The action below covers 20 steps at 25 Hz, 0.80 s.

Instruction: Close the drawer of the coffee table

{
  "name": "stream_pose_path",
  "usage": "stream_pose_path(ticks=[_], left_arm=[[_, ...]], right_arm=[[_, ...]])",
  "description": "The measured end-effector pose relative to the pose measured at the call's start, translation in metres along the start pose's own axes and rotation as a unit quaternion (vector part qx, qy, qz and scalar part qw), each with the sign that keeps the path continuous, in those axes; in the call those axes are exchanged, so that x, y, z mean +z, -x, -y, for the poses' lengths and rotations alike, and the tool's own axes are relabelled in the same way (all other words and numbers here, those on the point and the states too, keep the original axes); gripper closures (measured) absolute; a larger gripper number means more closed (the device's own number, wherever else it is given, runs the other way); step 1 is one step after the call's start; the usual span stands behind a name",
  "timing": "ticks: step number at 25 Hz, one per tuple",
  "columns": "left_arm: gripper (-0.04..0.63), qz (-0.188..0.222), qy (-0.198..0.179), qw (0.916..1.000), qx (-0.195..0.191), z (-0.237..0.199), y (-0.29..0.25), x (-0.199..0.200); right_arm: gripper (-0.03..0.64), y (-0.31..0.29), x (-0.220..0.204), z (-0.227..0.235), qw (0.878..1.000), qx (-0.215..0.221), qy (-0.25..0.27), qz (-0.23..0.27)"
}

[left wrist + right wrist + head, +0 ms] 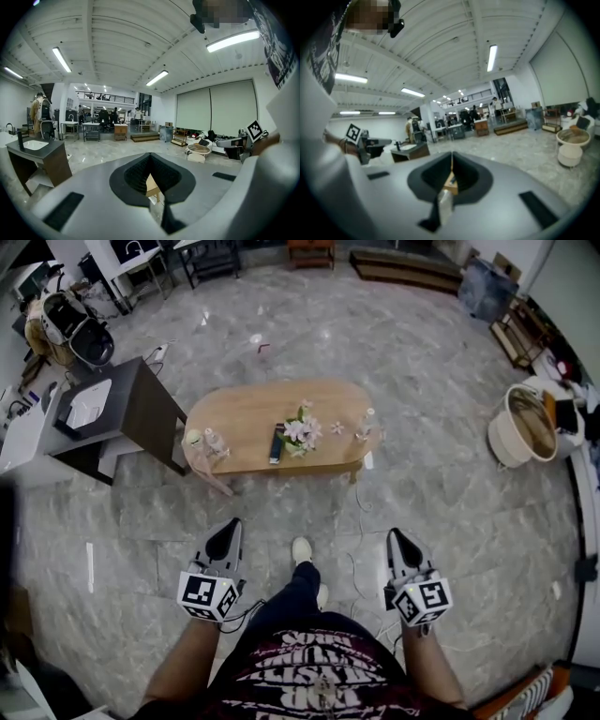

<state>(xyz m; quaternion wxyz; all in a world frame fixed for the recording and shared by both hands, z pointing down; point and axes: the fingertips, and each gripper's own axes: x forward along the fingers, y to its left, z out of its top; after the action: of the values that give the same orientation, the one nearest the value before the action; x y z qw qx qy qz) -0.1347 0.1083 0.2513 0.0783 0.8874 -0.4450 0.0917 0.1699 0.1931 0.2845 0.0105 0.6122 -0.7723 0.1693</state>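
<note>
While you stand on the grey stone floor (450, 512), the coffee table (244, 418) lies in front of you, in the middle of the head view. It has a long oval top of light wood. From this height its drawer cannot be made out, so whether it is pulled out is not clear.

On the top you have a bunch of pale flowers (302, 430) and a dark remote (276, 443) just beside it. One small bottle (214, 441) stands near the left end and another bottle (367, 421) near the right end.

Your two tools are well apart from the table, on its near side, and both point toward it. The left gripper (230, 526) has its jaws pressed together with nothing between them, and the right gripper (395, 535) is the same. Your shoe (301, 549) is on the floor between them.

Further out, a dark cabinet (141, 409) with a white basin (89, 404) stands to the left of the table. A round pale tub (525, 423) stands far to the right.
</note>
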Motion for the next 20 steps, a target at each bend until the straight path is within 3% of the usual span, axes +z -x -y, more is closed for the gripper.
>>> stream_pose_path(ticks=[8,20], left_arm=[[0.572,-0.012,0.018,0.9997,-0.012,0.007,-0.017,-0.018],[0.572,-0.012,0.016,0.9994,-0.027,0.007,-0.057,-0.007]], right_arm=[[0.581,-0.001,-0.013,0.012,1.000,-0.013,-0.003,-0.014],[0.581,-0.017,-0.004,0.029,1.000,-0.018,-0.005,-0.018]])
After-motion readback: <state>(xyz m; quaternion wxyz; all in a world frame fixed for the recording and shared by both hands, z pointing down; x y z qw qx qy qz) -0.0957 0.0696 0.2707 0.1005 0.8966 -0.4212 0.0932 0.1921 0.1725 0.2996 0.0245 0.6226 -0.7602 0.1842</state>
